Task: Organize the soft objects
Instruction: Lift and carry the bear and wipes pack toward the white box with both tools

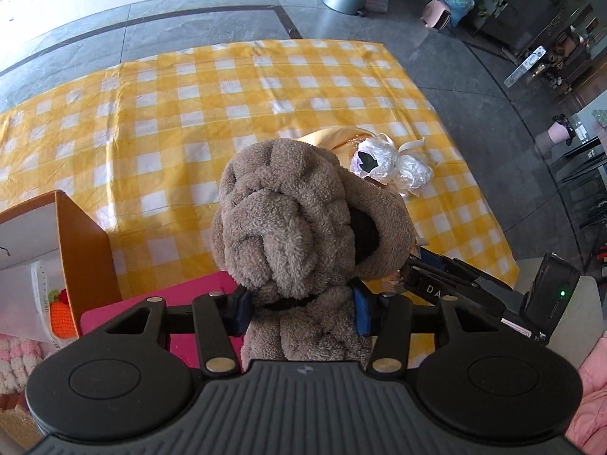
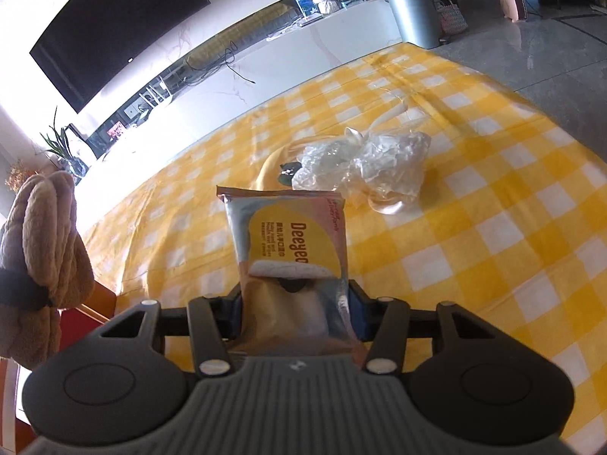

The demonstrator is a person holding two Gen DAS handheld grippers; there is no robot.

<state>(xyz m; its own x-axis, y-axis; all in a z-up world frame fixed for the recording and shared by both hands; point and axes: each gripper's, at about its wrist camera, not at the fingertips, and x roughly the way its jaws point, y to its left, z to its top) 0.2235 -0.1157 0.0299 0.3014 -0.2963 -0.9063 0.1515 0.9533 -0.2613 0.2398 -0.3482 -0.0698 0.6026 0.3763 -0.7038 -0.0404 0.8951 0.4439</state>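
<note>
My left gripper is shut on a rolled brown plush towel and holds it up above the table; the towel also shows at the left of the right wrist view. My right gripper is shut on a pack of Deeyeo wet wipes, held above the yellow checked tablecloth. A crumpled clear plastic bag with a ribbon lies on the cloth beyond the pack, next to a yellow item. The bag also shows in the left wrist view.
An orange box stands at the left, holding a crocheted orange toy and pink fluffy items. A pink lid or box lies under the left gripper. The right gripper's body is at the right. Pink cloth is at far right.
</note>
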